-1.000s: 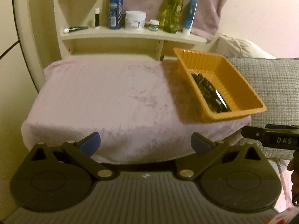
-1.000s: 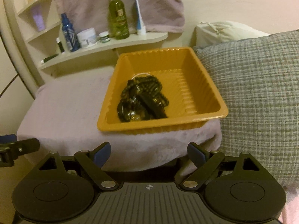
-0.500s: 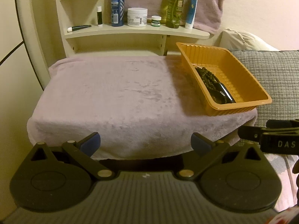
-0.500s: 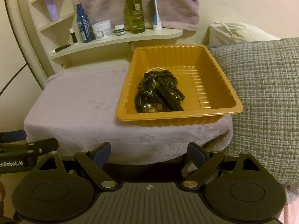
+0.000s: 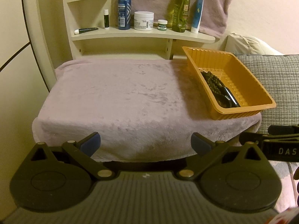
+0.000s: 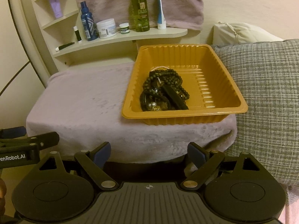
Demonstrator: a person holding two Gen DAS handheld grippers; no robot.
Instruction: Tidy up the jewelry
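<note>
Left gripper hovers spread and empty before the towel; jewelry lies heaped in the orange tray; right gripper hangs wide, empty: sorted already, or awaiting sorting, can't tell

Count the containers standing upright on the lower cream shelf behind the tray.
6, left to right: small black-and-white stick, blue spray bottle, white round jar, small green-labelled jar, green olive-oil spray bottle, blue-and-white tube. A seventh, a black tube, lies flat.
</note>
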